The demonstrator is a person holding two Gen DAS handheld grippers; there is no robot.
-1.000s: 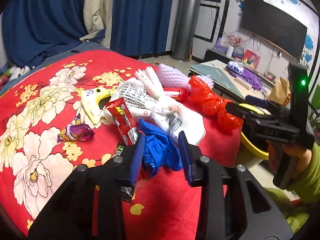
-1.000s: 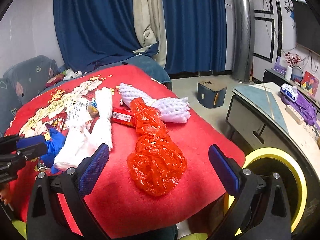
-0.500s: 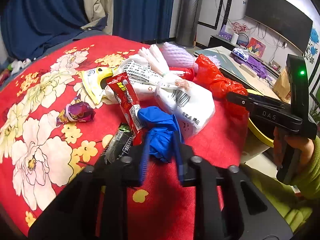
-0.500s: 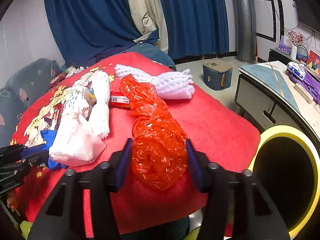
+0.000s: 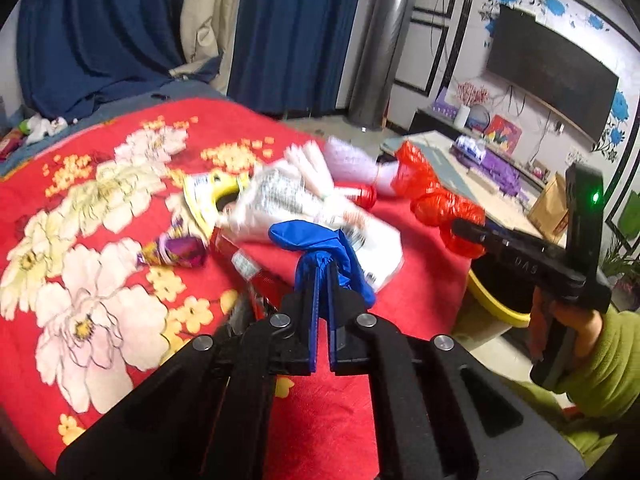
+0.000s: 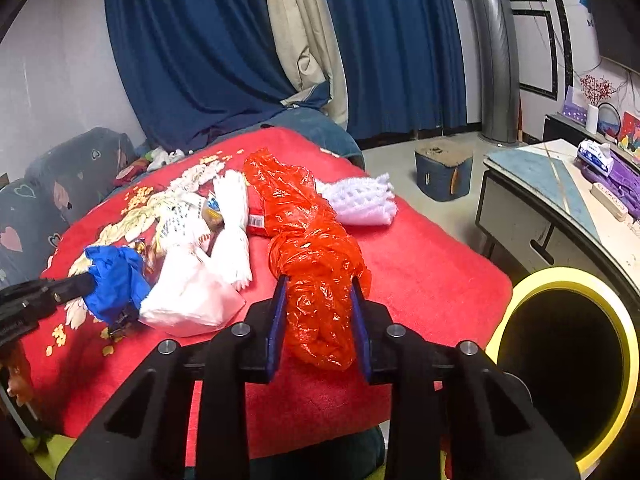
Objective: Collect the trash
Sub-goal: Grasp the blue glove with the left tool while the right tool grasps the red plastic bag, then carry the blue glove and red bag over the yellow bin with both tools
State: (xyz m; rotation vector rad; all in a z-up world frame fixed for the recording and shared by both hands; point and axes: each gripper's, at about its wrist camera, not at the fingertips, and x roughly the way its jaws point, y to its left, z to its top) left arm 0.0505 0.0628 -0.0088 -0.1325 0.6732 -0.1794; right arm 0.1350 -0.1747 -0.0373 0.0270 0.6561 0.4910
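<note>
Trash lies on a red flowered blanket [image 5: 100, 280]. My left gripper [image 5: 322, 276] is shut on a crumpled blue plastic bag [image 5: 320, 240], lifted a little off the blanket; the same bag [image 6: 114, 280] hangs from its tips in the right wrist view. My right gripper [image 6: 318, 300] is closing its jaws on a crumpled red plastic bag [image 6: 312, 256], and both pads press its sides. A white printed bag [image 6: 188, 296], a purple candy wrapper [image 5: 176, 252], a red snack packet [image 5: 244, 264] and a white foam net [image 6: 360, 200] also lie there.
A yellow-rimmed black bin [image 6: 568, 356] stands off the blanket's right edge. Beyond it is a low table [image 6: 560, 200] with small items. A blue box [image 6: 442, 174] sits on the floor, and blue curtains [image 6: 200, 60] hang behind. A green sleeve [image 5: 612, 360] holds the right gripper.
My left gripper closed on the blue bag and raised it slightly. My right gripper's jaws came in from wide apart and now squeeze the red bag.
</note>
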